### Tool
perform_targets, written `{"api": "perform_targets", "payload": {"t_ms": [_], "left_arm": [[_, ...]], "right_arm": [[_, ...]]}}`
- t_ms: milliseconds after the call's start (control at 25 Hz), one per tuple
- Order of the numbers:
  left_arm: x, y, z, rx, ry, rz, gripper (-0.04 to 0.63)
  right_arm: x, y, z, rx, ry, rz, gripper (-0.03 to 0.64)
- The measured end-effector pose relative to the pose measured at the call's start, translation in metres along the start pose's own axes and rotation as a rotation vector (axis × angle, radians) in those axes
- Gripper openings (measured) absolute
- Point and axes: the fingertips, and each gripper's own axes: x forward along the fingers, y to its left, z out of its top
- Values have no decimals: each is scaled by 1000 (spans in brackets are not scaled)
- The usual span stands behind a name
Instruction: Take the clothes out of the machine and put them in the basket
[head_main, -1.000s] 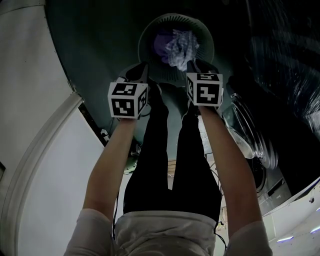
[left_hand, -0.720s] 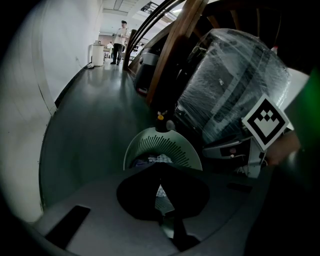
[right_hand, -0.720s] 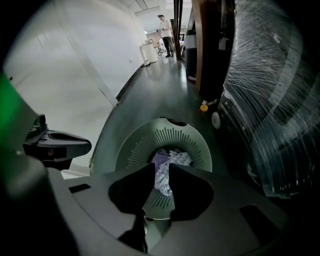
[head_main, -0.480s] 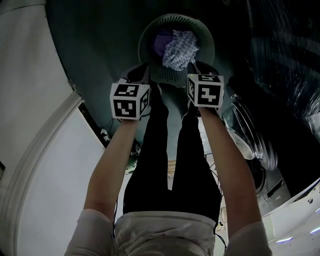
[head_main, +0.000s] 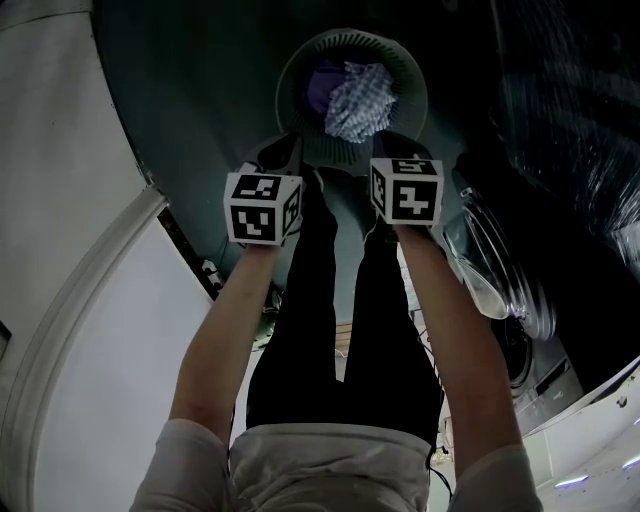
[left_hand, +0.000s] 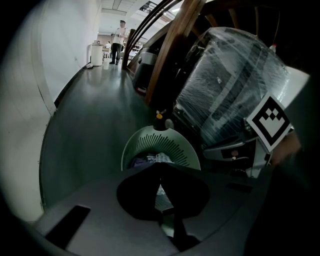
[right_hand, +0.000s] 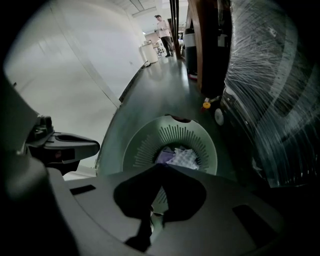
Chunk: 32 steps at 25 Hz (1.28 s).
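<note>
A pale green round basket (head_main: 300, 70) with a slotted wall stands on the dark floor below both grippers. In it lie a blue-and-white checked cloth (head_main: 357, 97) and a purple cloth (head_main: 322, 82). My right gripper (right_hand: 159, 167) hangs above the basket's near rim (right_hand: 185, 135). Its jaws have just been closing and now meet with nothing between them. The checked cloth (right_hand: 184, 158) lies well beyond its tips. My left gripper (left_hand: 160, 167) hangs alongside, above the basket (left_hand: 165, 142), with its jaw tips together and nothing in them.
A washing machine with its round door (head_main: 500, 290) swung open stands at the right. A plastic-wrapped appliance (left_hand: 230, 85) is beside the basket. A white wall (head_main: 70, 300) runs along the left. A small orange-topped object (right_hand: 206, 105) lies past the basket. A person (right_hand: 162, 27) stands far down the corridor.
The checked cloth, bunched up close under the right gripper a second ago, has dropped and now lies spread in the basket. Both grippers have hardly moved.
</note>
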Motion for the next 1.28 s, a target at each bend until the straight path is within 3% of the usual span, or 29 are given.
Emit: {"api": "perform_targets", "payload": {"t_ms": [600,1280], "left_arm": [[-16,-18,-1,16,-17,-12,20],[-80,-56,49,19,-172,-3,20]], "right_arm": [[-25,9,-4,18,-51,5,8],[-107,2,16,114,-186,20,8]]}}
